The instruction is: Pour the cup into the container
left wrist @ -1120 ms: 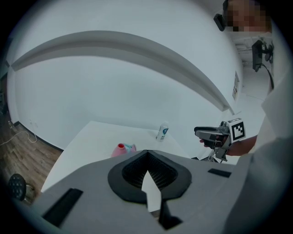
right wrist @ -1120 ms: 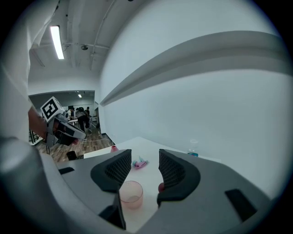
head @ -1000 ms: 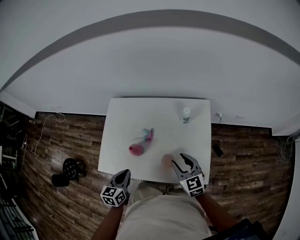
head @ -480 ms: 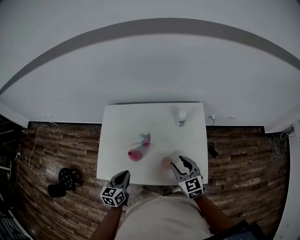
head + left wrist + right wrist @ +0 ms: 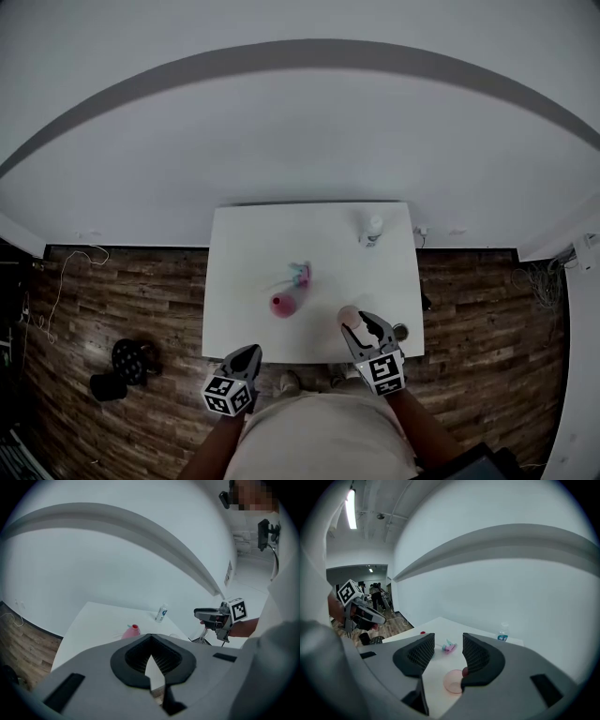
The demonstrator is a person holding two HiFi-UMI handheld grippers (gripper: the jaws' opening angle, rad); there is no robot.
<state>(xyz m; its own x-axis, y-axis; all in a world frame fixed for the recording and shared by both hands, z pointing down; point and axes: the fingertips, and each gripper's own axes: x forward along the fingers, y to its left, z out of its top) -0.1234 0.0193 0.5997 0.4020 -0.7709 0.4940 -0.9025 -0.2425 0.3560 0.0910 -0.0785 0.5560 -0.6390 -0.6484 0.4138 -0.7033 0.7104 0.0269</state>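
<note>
A translucent pink cup [image 5: 453,682] stands on the white table [image 5: 253,234] near its front right edge, low between the jaws in the right gripper view. My right gripper [image 5: 446,640] hangs just above it, open, with nothing between its pads; in the head view the cup [image 5: 347,316] sits just left of this gripper [image 5: 361,325]. A pink container [image 5: 283,303] with a red top stands mid-table, also visible in the left gripper view [image 5: 131,631]. My left gripper [image 5: 247,353] is off the table's front edge; its jaws [image 5: 150,637] are shut and hold nothing.
A small teal and pink object [image 5: 300,274] lies behind the container. A clear water bottle [image 5: 372,230] stands at the far right corner. Wood floor surrounds the table, with a black object [image 5: 124,361] at the left and people far back in the room.
The head view has shifted, so the table sits slightly right. Both grippers drifted a little; the right one now stands closer over the cup. Neither gripper's jaws changed.
</note>
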